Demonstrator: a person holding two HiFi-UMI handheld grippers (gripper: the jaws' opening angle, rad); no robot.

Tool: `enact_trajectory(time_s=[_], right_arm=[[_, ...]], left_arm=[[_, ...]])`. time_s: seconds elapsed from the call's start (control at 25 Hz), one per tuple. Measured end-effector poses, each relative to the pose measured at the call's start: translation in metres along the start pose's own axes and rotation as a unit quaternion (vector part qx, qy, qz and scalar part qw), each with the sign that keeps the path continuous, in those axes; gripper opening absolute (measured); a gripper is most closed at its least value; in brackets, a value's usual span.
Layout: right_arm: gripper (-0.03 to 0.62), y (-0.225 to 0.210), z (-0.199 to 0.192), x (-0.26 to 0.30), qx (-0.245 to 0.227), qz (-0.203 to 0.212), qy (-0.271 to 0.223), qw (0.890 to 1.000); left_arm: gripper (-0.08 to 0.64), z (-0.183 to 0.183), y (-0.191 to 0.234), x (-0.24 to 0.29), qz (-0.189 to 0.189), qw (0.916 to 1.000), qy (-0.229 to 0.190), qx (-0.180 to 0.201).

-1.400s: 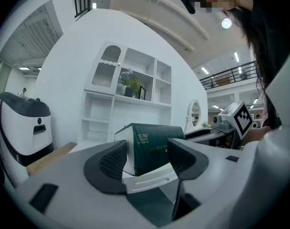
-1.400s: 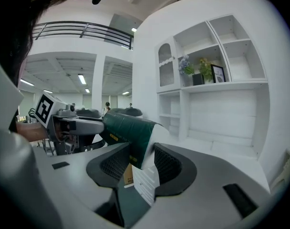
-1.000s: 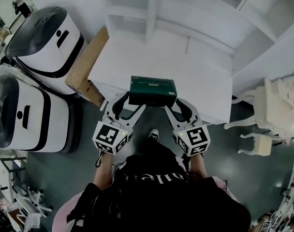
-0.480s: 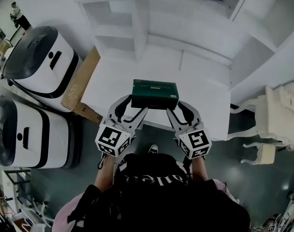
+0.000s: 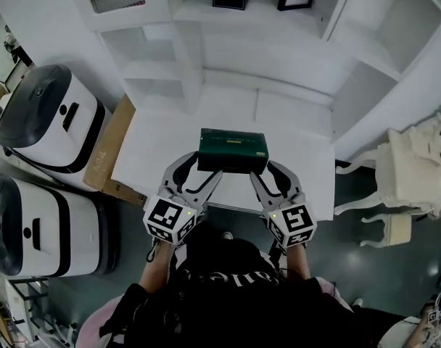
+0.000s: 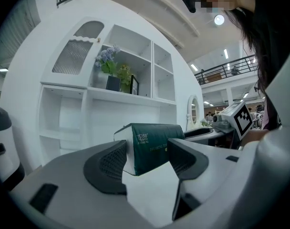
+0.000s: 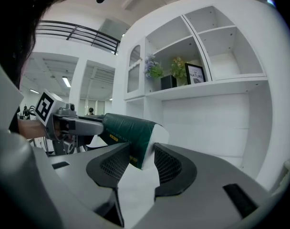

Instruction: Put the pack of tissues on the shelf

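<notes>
the pack of tissues point(image 5: 233, 151) is clamped at each end by the left gripper point(image 5: 198, 176) and right gripper point(image 5: 264, 176), above the counter point(image 5: 170, 143).

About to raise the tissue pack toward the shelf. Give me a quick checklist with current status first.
1. Left tongs shut on one end of the tissue pack: ok.
2. Right tongs shut on the other end: ok.
3. Pack roughly level between the two: ok.
4. Bare space on the shelf right of the picture frame: ok.
5. Pack fits that opening: cannot tell.
</notes>
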State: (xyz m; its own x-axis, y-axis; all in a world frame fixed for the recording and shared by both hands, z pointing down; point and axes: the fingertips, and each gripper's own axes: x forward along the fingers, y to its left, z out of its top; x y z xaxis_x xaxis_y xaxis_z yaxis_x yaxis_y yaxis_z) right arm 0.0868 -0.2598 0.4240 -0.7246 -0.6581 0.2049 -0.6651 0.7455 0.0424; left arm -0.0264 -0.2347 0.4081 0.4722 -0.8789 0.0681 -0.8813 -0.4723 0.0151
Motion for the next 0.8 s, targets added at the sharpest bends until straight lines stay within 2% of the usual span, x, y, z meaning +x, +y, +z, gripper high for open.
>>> enact_trajectory(time_s=[0.4, 0.8], right_arm=[[0.189, -0.041, 0.032, 0.011, -0.020, -0.059, -0.015, 0.998], [0.189, -0.093, 0.108, 0.026, -0.054, -0.125, -0.067, 0.988]], left_arm=[[0.268, 0.027, 0.015, 0.050, -0.058, 0.9981, -0.020, 0.011], [0.268, 0.109, 0.038, 0.109, -0.110, 0.9872, -0.093, 0.067]])
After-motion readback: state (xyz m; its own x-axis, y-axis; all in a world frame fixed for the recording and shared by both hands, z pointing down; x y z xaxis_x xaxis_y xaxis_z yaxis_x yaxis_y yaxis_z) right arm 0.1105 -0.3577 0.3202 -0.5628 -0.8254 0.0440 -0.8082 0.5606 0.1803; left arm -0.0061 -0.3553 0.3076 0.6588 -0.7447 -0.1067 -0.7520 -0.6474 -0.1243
